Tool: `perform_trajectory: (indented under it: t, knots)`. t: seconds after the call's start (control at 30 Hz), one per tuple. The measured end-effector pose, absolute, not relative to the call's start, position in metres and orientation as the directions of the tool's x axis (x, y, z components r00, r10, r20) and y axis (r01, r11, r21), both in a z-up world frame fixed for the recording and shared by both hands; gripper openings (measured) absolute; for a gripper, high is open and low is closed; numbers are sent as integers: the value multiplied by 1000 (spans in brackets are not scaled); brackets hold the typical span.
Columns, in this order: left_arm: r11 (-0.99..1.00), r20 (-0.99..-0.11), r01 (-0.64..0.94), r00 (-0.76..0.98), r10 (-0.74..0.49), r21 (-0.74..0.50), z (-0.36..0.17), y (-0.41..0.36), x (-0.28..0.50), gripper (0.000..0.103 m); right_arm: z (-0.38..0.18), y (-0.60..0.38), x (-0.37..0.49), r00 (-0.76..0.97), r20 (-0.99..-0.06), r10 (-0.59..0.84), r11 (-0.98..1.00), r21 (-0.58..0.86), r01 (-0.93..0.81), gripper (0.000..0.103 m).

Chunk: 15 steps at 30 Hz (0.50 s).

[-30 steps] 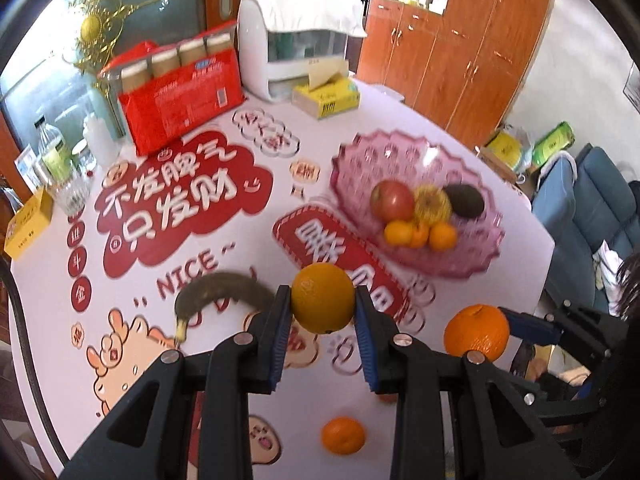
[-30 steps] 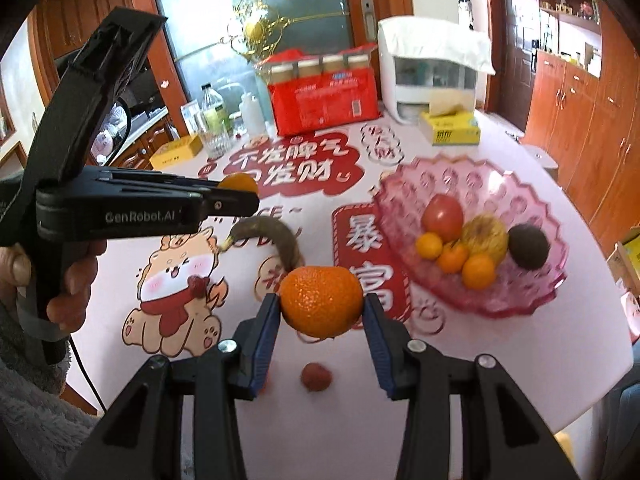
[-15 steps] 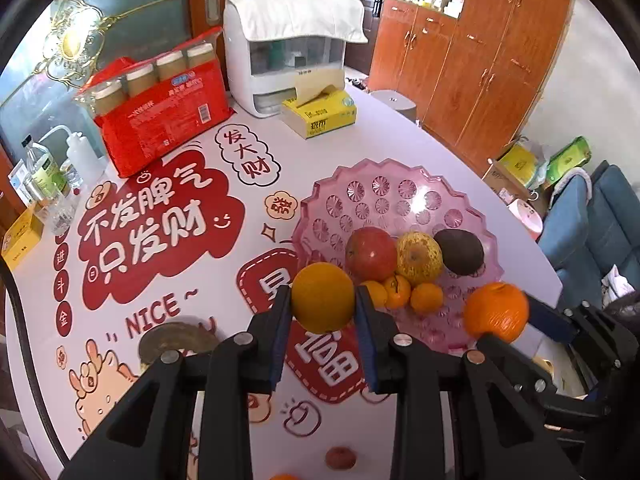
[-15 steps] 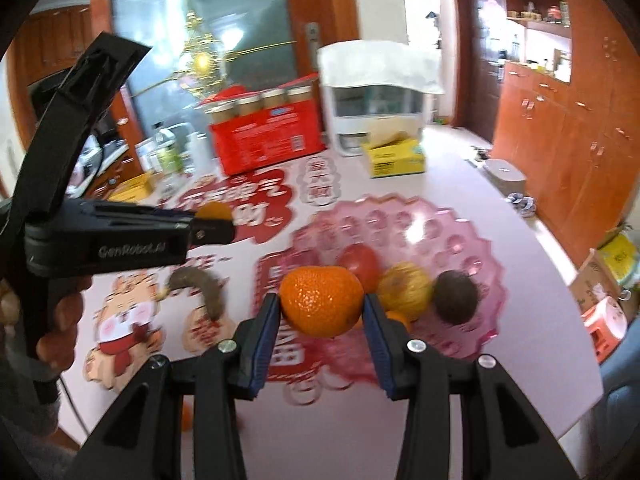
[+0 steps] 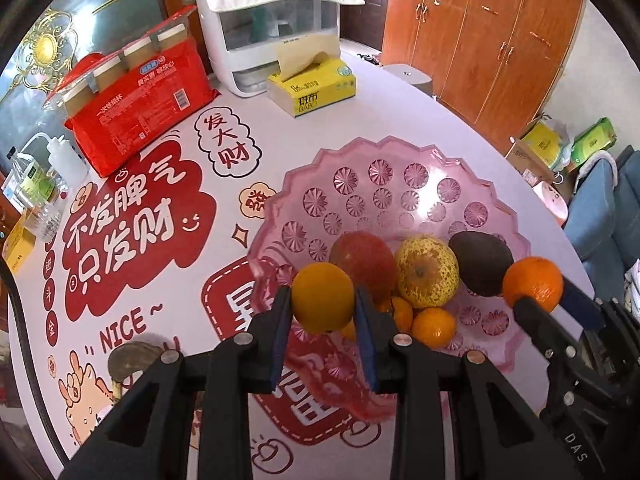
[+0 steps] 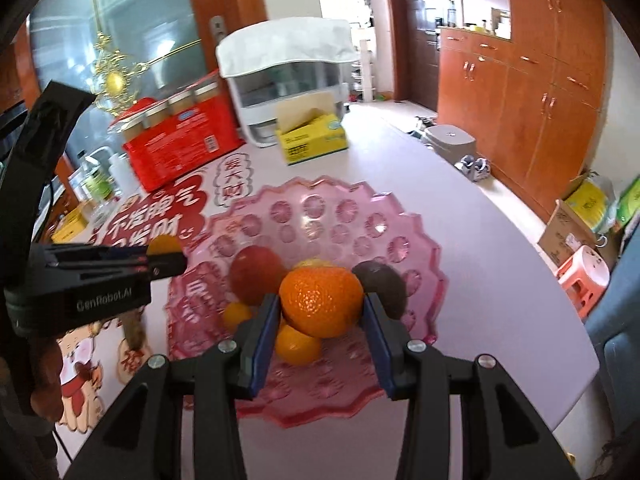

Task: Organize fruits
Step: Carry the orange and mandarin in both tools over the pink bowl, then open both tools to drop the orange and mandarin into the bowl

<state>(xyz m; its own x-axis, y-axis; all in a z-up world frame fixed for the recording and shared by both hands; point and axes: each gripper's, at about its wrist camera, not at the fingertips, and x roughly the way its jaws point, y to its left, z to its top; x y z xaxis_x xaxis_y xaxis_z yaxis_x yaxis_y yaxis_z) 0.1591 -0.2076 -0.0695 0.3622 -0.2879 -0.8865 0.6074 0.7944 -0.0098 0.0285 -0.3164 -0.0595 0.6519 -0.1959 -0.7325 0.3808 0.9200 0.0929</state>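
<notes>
Two handheld grippers each carry a fruit above a pink fruit bowl (image 5: 404, 160).

The left gripper (image 5: 323, 312) pinches a smooth orange (image 5: 322, 297) over the bowl's 7 o'clock edge. The right gripper (image 6: 320, 316) clamps a dimpled tangerine (image 6: 321, 305) (both jaws tight against it) above the apple (image 6: 256, 274), avocado (image 6: 382, 285) and small oranges (image 6: 297, 345) in the bowl.

We see a white bench (image 5: 400, 120) with big red stickers. On it sit a pink bowl (image 5: 400, 184), a red pack (image 5: 144, 96), a yellow tissue box (image 5: 316, 90), a white machine (image 5: 272, 20), bottles (image 5: 60, 160) and a brown banana (image 5: 130, 356).
</notes>
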Motion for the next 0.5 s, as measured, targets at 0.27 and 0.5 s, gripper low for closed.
perform_trajectory:
  t: [0.27, 0.5]
  knots:
    - [794, -896, 608, 369, -248, 30, -95, -229, 159, 29, -84, -327, 41, 610, -752, -251, 911, 30, 412, 43]
    - [793, -904, 604, 378, -200, 77, -115, -234, 154, 39, -95, -312, 45, 621, -715, -321, 918, -75, 389, 48]
